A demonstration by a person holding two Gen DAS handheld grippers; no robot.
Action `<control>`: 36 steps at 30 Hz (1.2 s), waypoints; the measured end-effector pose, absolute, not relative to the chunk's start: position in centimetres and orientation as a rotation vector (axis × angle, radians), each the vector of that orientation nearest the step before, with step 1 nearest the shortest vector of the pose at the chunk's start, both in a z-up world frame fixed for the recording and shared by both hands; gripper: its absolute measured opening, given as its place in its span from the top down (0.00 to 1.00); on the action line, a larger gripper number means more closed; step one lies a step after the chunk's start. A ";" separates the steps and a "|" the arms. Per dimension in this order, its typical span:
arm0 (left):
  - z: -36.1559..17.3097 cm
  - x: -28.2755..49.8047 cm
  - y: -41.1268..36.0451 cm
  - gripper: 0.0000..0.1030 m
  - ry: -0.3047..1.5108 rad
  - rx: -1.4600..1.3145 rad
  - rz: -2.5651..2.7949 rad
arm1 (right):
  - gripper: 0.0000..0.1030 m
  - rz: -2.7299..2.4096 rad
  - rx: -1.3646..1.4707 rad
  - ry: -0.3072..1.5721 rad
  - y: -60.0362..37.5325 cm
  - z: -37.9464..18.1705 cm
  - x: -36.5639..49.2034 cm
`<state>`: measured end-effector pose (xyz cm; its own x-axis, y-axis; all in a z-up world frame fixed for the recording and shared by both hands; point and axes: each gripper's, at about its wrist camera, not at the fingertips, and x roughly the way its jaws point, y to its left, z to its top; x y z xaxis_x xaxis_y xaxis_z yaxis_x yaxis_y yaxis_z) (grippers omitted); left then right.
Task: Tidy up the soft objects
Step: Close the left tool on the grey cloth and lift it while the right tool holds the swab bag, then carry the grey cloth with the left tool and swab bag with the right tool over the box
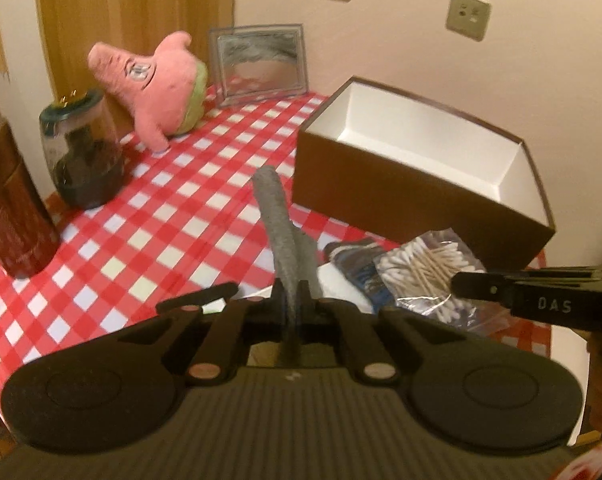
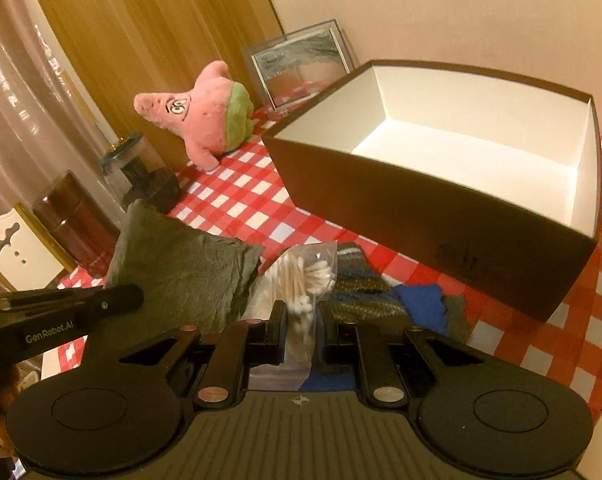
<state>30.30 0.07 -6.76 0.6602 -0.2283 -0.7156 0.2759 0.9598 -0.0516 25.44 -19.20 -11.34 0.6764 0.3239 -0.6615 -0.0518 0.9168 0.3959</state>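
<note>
Lifting is the step in hand: the left hand-held gripper (image 1: 289, 292) is clamped on a grey felt cloth (image 1: 279, 220), held up just in front of the open brown box (image 1: 381, 196), while the right hand-held gripper (image 2: 299, 312) is clamped on a bag of cotton swabs (image 2: 301, 276) beside it. Next, I judge, each must be carried over the box's near wall and released inside; the striped sock (image 2: 353, 280) lies on the tabletop (image 1: 161, 216) before the box.
</note>
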 end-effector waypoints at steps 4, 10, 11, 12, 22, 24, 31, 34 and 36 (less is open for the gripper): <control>-5.2 30.0 -0.8 0.96 0.767 0.088 -0.305 | 0.86 0.204 0.366 0.785 -20.0 -10.3 24.9; -2.8 29.7 -2.1 0.96 0.711 0.115 -0.335 | 0.86 0.188 0.367 0.750 -21.4 -8.8 23.9; -2.5 29.7 -2.3 0.96 0.705 0.115 -0.342 | 0.86 0.183 0.368 0.744 -21.6 -8.5 23.8; -2.1 29.7 -2.6 0.96 0.698 0.117 -0.350 | 0.86 0.180 0.368 0.739 -21.8 -8.2 23.7; 1.9 30.8 -6.8 0.96 0.609 0.150 -0.447 | 0.86 0.116 0.376 0.654 -25.0 -4.5 23.1; 2.7 31.5 -8.0 0.96 0.585 0.165 -0.465 | 0.86 0.098 0.377 0.641 -25.6 -3.8 23.5; 5.2 34.0 -12.5 0.96 0.516 0.192 -0.525 | 0.86 0.036 0.368 0.593 -27.7 -1.7 25.1; 5.6 35.3 -14.6 0.96 0.499 0.196 -0.550 | 0.86 0.009 0.359 0.580 -28.7 -1.2 26.5; 5.8 36.2 -15.9 0.96 0.492 0.199 -0.562 | 0.86 -0.010 0.356 0.573 -29.4 -1.1 27.4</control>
<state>36.17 -15.87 5.80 0.7348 -0.4611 -0.4974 0.5542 0.8310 0.0484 27.40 -29.42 -1.08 0.8421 0.0890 -0.5319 0.1073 0.9389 0.3270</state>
